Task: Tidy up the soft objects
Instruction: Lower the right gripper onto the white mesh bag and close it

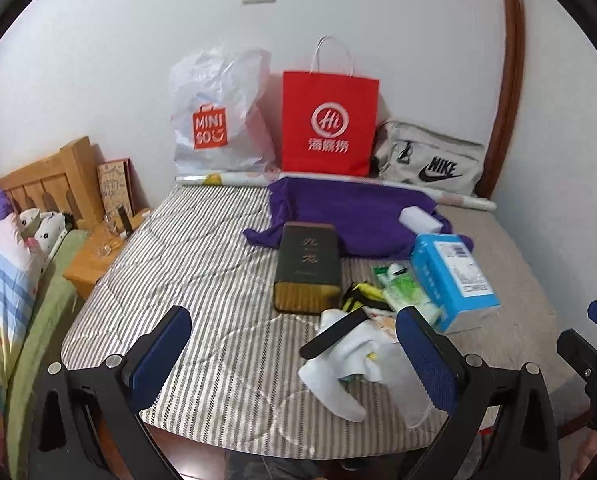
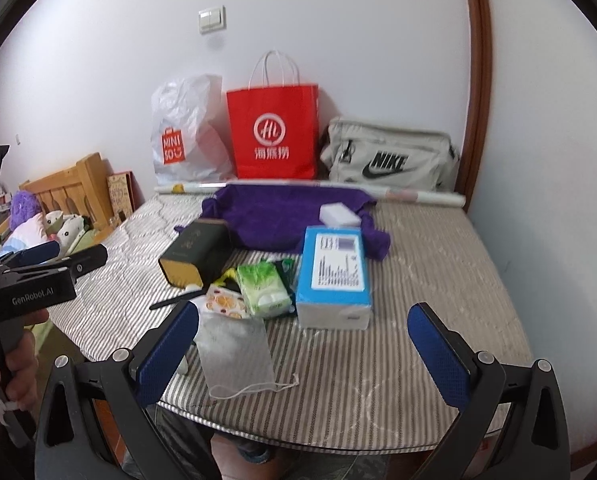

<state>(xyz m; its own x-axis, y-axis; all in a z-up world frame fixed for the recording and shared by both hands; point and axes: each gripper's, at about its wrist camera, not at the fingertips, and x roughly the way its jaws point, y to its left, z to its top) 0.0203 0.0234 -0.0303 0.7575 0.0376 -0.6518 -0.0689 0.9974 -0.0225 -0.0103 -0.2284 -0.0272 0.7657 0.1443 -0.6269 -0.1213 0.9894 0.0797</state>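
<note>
While both grippers hang over the near edge of the striped mattress (image 2: pixel 418 280), their blue-padded fingers stand wide apart and grip nothing. The left gripper (image 1: pixel 294 356) has bare quilted ticking under and beyond its left finger, a broad open lane running up to the wall. The right gripper (image 2: pixel 304 348) has free striped surface under its right finger and out toward the rounded right corner.

Nearest the edge lies a grey face mask (image 2: pixel 234 346), flat and papery, its white ear loop trailing toward the mattress rim. In the left view a crumpled white cloth (image 1: pixel 338 376) sits just beside it, with a thin black strip (image 1: pixel 332 334) lying across its top; what that strip is I cannot tell. Behind them are soft packets: an orange-patterned tissue pack (image 2: pixel 225 304) touching a green tissue pack (image 2: pixel 264 290), and a yellow-and-black item (image 1: pixel 360 298) mostly hidden behind them. A blue boxy tissue pack (image 2: pixel 334 276) stands right of the green one, and a dark green box (image 2: pixel 196 252) with a gold end lies to the left.

Farther back, a purple towel (image 2: pixel 282 216) spreads rumpled, with a white sponge block (image 2: pixel 340 214) resting on it. A long paper roll (image 2: pixel 418 196) lies along the far edge. Against the wall lean a white plastic bag (image 2: pixel 186 128), a red paper bag (image 2: pixel 274 132) and a beige canvas bag (image 2: pixel 390 156). A wooden nightstand (image 1: pixel 94 252) and bedding at the left are cut off by the frame.
</note>
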